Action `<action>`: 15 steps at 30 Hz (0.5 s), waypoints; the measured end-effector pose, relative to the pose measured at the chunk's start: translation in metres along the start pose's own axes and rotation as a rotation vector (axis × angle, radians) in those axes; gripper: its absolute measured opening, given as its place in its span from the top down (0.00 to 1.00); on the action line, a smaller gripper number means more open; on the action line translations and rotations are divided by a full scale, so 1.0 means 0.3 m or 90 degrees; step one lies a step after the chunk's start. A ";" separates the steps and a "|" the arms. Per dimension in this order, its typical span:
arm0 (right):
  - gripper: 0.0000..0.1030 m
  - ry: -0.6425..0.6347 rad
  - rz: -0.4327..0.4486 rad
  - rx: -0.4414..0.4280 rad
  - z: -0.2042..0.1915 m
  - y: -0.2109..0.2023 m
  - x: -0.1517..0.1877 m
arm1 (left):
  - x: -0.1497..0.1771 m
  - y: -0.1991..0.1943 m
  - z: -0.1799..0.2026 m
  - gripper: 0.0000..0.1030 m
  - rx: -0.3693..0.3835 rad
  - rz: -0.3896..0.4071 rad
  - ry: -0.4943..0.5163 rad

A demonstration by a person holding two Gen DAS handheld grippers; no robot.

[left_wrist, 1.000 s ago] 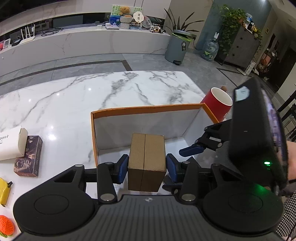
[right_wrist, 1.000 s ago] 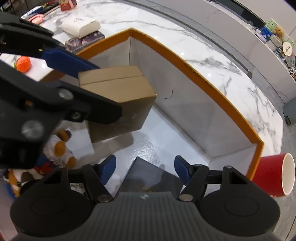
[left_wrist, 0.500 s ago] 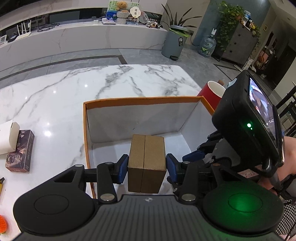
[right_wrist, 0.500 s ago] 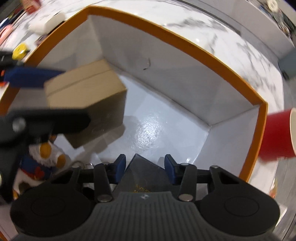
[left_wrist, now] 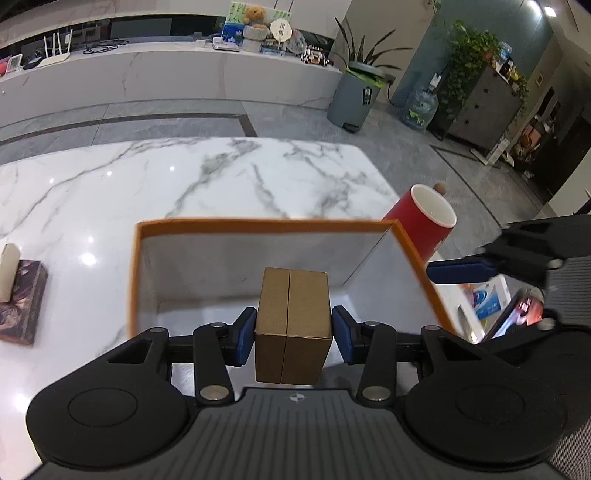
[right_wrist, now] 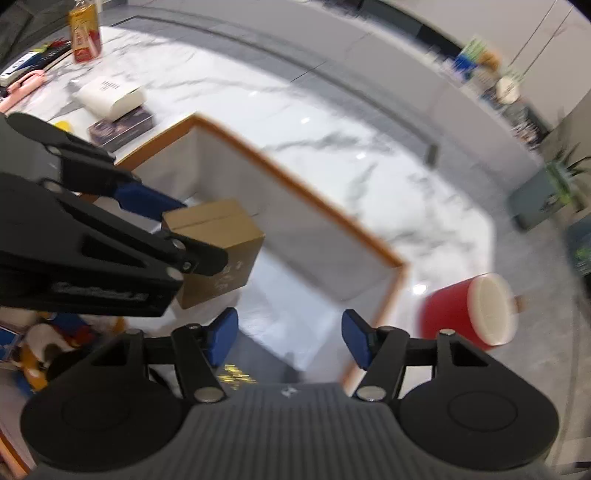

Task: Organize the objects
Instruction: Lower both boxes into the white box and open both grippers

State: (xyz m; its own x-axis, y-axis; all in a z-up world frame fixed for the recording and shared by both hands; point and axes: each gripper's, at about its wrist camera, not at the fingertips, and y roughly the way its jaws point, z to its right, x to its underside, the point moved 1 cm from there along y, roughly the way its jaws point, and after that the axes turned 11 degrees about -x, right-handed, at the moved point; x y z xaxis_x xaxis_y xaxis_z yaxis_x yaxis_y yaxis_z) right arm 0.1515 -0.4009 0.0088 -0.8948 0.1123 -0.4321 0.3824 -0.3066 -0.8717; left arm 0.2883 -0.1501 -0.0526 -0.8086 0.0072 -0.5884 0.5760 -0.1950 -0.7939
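My left gripper is shut on a brown cardboard box, which hangs over the near part of the orange-rimmed white storage box. In the right wrist view the same cardboard box hangs above the storage box's white floor. My right gripper hovers above the storage box's near right corner. Its jaws are opening and nothing is between the pads. Just below its left pad shows a dark box with gold lettering. One blue finger of the right gripper shows at the right in the left wrist view.
A red cup stands just outside the storage box's far right corner. A white carton and a dark patterned box lie to the left on the marble table. A plush toy sits by the near left corner, a bottle far left.
The right gripper has risen out of the storage box and pulled back to the right, its jaws wider, leaving the dark box below. The left gripper still holds the cardboard box.
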 end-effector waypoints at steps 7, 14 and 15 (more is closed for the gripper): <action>0.61 0.036 -0.013 0.057 0.078 -0.033 0.026 | -0.017 0.093 0.094 0.51 -0.014 0.002 -0.032; 0.73 0.038 -0.043 0.039 0.186 0.057 0.046 | -0.028 0.189 0.131 0.51 -0.002 -0.038 -0.060; 0.73 0.039 -0.048 0.037 0.190 0.070 0.049 | -0.023 0.195 0.139 0.51 0.002 -0.041 -0.060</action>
State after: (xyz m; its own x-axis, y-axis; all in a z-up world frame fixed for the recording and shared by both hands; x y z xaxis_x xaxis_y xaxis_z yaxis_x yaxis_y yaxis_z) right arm 0.1332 -0.4596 -0.0026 -0.9039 0.1943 -0.3812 0.2995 -0.3488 -0.8880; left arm 0.3225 -0.2026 -0.0886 -0.8518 -0.0729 -0.5188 0.5221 -0.2003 -0.8290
